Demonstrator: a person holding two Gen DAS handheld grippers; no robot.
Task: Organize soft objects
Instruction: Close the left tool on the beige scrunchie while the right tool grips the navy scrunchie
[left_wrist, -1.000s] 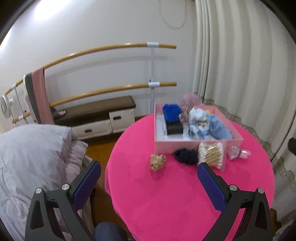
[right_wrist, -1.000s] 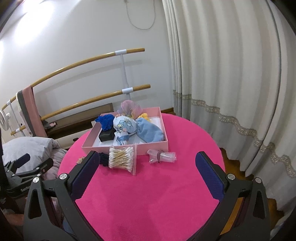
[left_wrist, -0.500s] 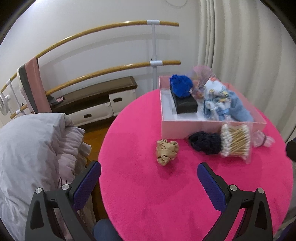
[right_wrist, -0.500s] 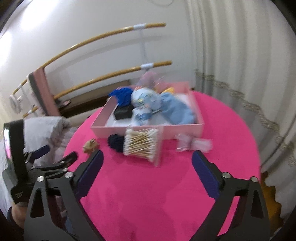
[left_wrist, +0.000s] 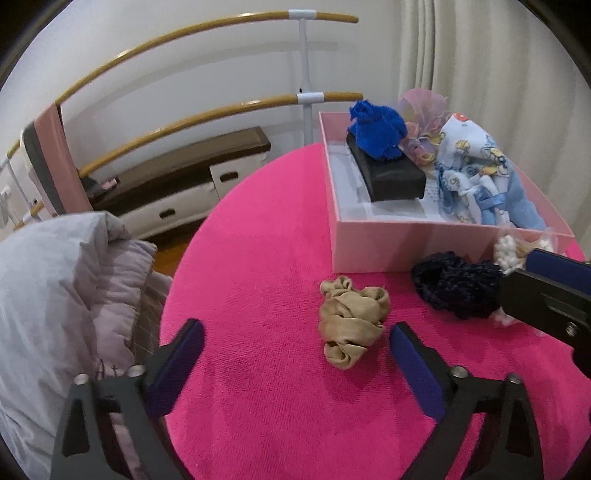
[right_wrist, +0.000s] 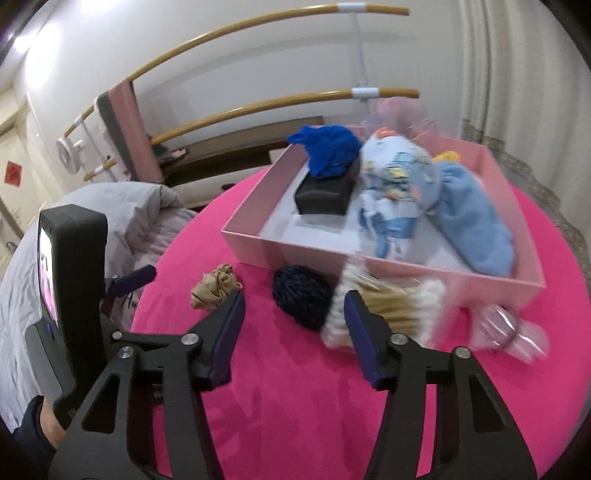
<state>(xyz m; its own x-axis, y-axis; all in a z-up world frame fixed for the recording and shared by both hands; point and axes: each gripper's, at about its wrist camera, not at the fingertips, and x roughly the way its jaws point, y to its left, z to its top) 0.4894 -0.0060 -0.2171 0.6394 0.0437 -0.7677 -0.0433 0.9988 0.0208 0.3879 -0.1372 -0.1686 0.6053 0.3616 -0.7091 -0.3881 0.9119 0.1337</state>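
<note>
Both claws are angled down over the pink bench (left_wrist: 258, 258), in front of the pink box (left_wrist: 388, 240). The left claw (left_wrist: 295, 354) is held released, its jaws just narrowed, nothing between them, the beige scrunchie (left_wrist: 351, 325) lying just ahead toward its right finger. The right claw (right_wrist: 295, 314), jaws just closing and still apart, is aimed at the navy scrunchie (right_wrist: 301, 297), which lies against the box front beside the cotton-swab bag (right_wrist: 388, 310).
</note>
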